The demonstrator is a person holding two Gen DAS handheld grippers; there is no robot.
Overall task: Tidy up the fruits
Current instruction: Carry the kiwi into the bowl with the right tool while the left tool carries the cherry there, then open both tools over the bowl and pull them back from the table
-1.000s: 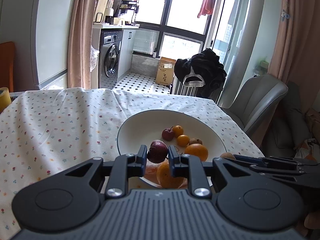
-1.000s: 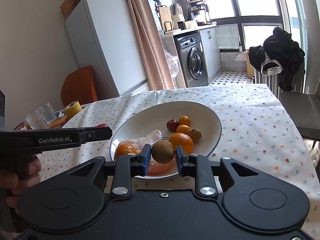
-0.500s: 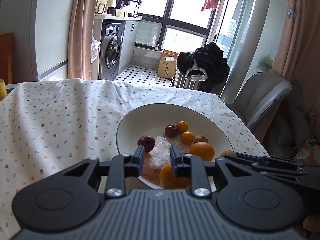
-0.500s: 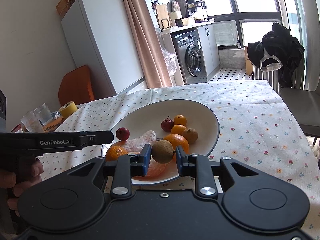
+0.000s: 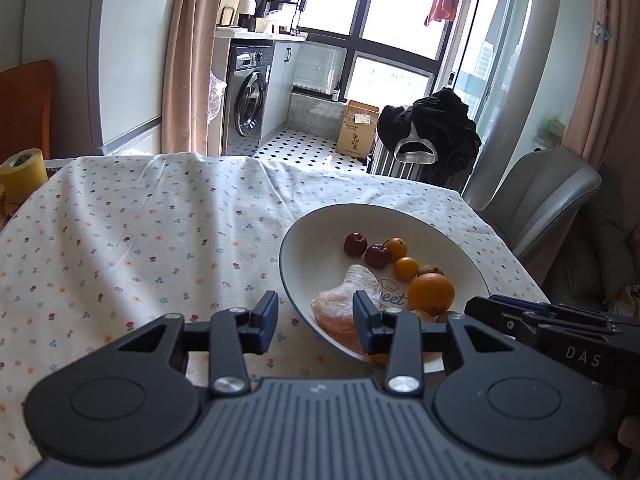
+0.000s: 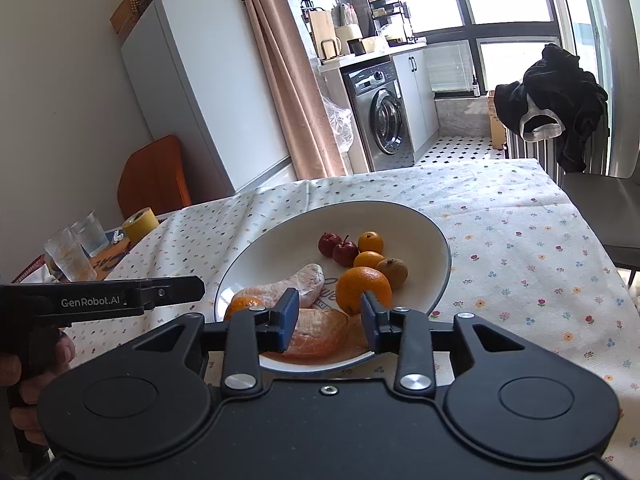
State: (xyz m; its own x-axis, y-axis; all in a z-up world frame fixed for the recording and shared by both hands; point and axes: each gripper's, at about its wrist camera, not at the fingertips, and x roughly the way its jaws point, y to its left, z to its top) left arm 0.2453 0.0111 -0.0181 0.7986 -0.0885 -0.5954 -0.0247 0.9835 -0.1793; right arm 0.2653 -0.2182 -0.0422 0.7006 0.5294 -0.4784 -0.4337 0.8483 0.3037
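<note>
A white plate (image 5: pixel 285 268) (image 6: pixel 288 248) sits on the flowered tablecloth. In it lie two small red apples (image 5: pixel 355 244) (image 6: pixel 345 253), two small oranges (image 5: pixel 407 269) (image 6: pixel 370 242), a big orange (image 5: pixel 431 294) (image 6: pixel 362 288), a brown fruit (image 6: pixel 393 273) and a wrapped pomelo segment (image 5: pixel 348 300) (image 6: pixel 304 284). My left gripper (image 5: pixel 315 322) stands open and holds nothing, over the plate's near left rim. My right gripper (image 6: pixel 329 318) is open too, over an orange-pink segment (image 6: pixel 320 332) at the near rim. A brown fruit (image 5: pixel 447 316) shows partly by the right gripper's finger.
A yellow tape roll (image 5: pixel 22 172) (image 6: pixel 140 220) and two glasses (image 6: pixel 76 248) stand at the table's far left. A grey chair (image 5: pixel 536 200) is at the right edge. A hand (image 6: pixel 24 360) holds the left gripper (image 6: pixel 160 296). Bare tablecloth (image 5: pixel 140 240) spreads left of the plate.
The left gripper let the red apple go into the plate, opened and drew back left. The right gripper opened and no longer holds the brown kiwi.
</note>
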